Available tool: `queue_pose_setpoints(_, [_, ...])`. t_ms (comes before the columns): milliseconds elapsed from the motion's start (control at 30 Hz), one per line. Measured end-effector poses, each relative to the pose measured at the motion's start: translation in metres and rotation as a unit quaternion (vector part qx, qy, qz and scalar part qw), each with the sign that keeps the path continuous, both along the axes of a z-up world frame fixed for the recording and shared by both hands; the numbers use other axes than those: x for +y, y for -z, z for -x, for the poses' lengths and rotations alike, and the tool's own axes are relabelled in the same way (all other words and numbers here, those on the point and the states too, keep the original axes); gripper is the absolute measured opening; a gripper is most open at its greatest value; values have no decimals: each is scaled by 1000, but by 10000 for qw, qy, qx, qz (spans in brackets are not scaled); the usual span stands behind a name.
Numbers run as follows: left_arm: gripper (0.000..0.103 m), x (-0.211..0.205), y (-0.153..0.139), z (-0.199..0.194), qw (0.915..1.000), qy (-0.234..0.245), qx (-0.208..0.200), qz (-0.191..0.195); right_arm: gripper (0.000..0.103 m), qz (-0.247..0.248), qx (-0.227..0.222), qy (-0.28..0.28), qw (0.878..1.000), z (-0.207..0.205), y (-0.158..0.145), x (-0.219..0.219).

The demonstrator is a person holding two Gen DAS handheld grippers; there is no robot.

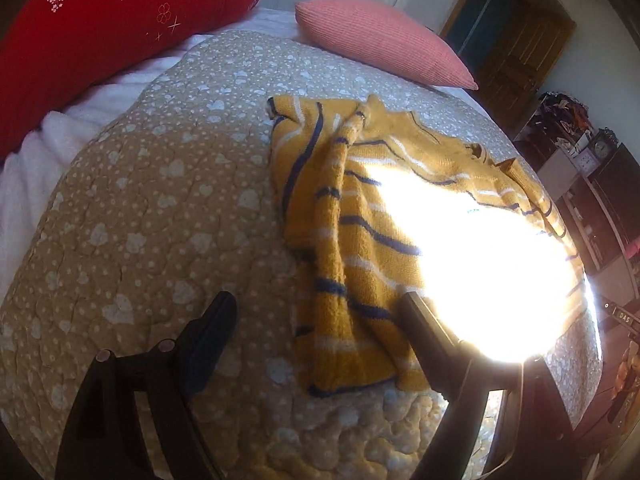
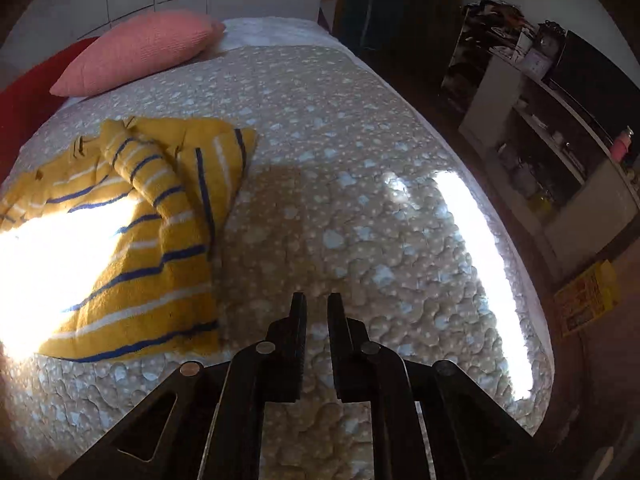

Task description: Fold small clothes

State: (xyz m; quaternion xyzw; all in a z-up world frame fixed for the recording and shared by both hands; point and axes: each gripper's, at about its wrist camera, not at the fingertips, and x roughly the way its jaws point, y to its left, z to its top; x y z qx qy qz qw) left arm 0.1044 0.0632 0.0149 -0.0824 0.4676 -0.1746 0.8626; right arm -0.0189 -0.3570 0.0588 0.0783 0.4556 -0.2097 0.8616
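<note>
Small mustard-yellow knitted sweater with navy and white stripes (image 1: 352, 216), lying partly folded on the beige quilted bedspread with pale heart print (image 1: 152, 208), nearer the bed's right edge than its left, well short of the pillows. One sleeve laid lengthwise over the body; hem toward the foot of the bed. Much of the body washed out by a sun patch, so fold lines there unreadable.

Left gripper (image 1: 320, 312): fingers wide apart, empty, poised over the hem with one finger each side of that corner. Right gripper (image 2: 317, 308): fingers nearly together, nothing between them, over bare bedspread just beside the sweater's side edge.

Beyond: salmon-pink ribbed pillow (image 2: 140, 48) and red flowered pillow (image 1: 112, 12) at the head of the bed.

Likely risks: pinching quilt along with knit; sleeve sliding off on lifting; misjudged grasp in the glare.
</note>
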Motion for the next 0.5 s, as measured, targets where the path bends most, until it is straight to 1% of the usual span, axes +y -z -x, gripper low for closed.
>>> queue_pose_setpoints(67, [83, -1, 0, 0, 10000, -1, -18, -15, 9, -254, -527, -230, 9980, -1, -18, 14])
queue_pose_setpoints(133, [83, -2, 1, 0, 10000, -11, -33, -20, 11, -529, -846, -606, 9932, -14, -30, 31])
queue_pose_setpoints(167, [83, -3, 1, 0, 10000, -14, -38, -19, 18, -672, -887, -836, 9903, -25, -31, 41])
queue_pose_setpoints(200, [83, -2, 1, 0, 10000, -16, -42, -12, 25, -757, -872, -1034, 9879, -41, -30, 52])
queue_pose_setpoints(267, [83, -2, 1, 1, 10000, -18, -52, 11, 27, -820, -727, -1326, 9851, -73, -20, 70])
queue_pose_setpoints(333, [83, -1, 1, 1, 10000, -14, -51, 19, 27, -988, -432, -1484, 9830, -109, -2, 74])
queue_pose_setpoints(367, [83, -1, 1, 1, 10000, -8, -46, 28, 27, -939, -237, -1454, 9846, -124, 10, 75])
queue_pose_setpoints(433, [83, 1, 2, 1, 10000, -2, -25, 67, 27, -697, 74, -1229, 9899, -161, 28, 59])
queue_pose_setpoints(500, [83, 4, 1, 0, 9999, 17, 19, 140, 26, -597, 71, -740, 9954, -183, 33, 34])
